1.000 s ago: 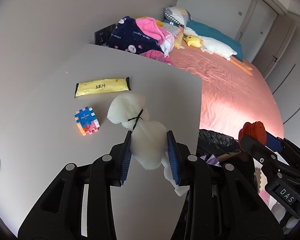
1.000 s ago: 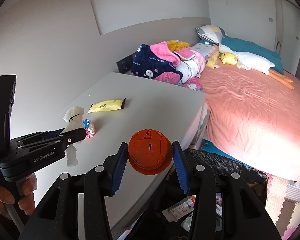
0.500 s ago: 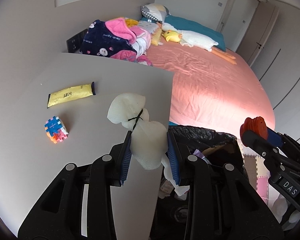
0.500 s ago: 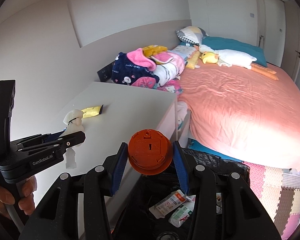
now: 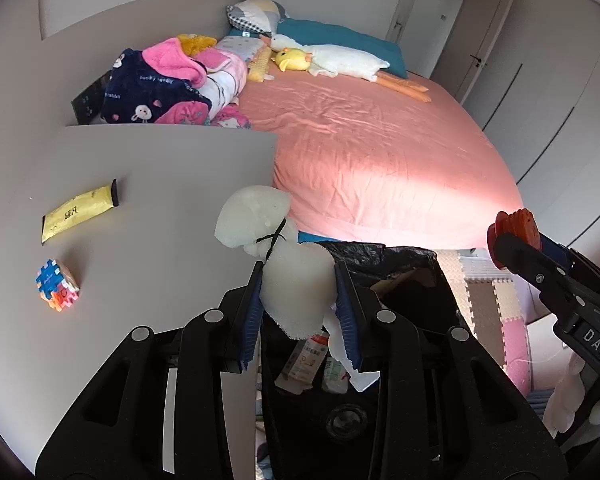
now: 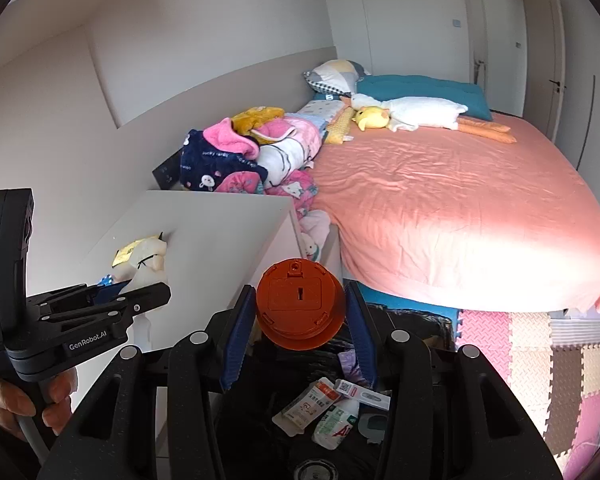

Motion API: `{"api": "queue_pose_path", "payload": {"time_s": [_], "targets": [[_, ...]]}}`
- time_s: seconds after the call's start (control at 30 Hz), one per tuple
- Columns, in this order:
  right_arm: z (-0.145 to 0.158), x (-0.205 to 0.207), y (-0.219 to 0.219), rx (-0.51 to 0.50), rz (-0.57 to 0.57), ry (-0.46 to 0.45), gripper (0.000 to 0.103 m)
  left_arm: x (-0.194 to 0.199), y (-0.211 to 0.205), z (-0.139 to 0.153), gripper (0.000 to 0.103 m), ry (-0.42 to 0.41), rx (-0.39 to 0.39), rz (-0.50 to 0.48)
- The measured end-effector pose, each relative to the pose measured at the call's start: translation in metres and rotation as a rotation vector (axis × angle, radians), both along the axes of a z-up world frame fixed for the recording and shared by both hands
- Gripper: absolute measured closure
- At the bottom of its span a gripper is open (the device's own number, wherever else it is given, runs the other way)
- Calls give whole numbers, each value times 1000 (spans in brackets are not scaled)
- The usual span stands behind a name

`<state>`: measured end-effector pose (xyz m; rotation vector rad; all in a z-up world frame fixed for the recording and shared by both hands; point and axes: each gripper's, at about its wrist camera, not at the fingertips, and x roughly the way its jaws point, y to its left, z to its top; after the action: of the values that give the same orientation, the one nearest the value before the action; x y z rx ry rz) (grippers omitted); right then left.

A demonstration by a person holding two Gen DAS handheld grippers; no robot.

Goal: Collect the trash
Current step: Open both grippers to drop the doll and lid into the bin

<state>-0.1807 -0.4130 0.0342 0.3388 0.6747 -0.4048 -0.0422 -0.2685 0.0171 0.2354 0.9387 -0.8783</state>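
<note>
My left gripper (image 5: 298, 312) is shut on a white foam piece (image 5: 276, 256) tied with a black string, held at the table's right edge over the black-lined trash bin (image 5: 384, 256). It also shows in the right wrist view (image 6: 146, 260). My right gripper (image 6: 298, 322) is shut on an orange round plastic object (image 6: 300, 304) above the bin (image 6: 440, 322), which holds wrappers and a small bottle (image 6: 336, 420). A yellow wrapper (image 5: 78, 210) lies on the white table (image 5: 160, 248).
A multicoloured puzzle cube (image 5: 57, 290) sits on the table near the left edge. A bed with a pink sheet (image 5: 380, 160), piled blankets and plush toys lies beyond. Foam floor mats (image 6: 540, 360) lie to the right of the bin.
Both grippers have moved right, off the table and over the open bin, each keeping hold of its item. The table items have shifted left in view.
</note>
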Motion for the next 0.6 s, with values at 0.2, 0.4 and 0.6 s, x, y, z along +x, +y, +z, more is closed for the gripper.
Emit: {"api": "queue_pose_path", "payload": {"time_s": [0.2,0.4,0.6], "targets": [[6,-15,-11,2,-40,-27,56,-12,-11,-1,66,55,-32,-152],[21,-37,-24,-40,-152,-115,23,-26,-15,-4,6,70,-48,-256],[21,-38,-33,-30,-168,-118,23,-23,-16,-7,6,90,-39,-231]]}}
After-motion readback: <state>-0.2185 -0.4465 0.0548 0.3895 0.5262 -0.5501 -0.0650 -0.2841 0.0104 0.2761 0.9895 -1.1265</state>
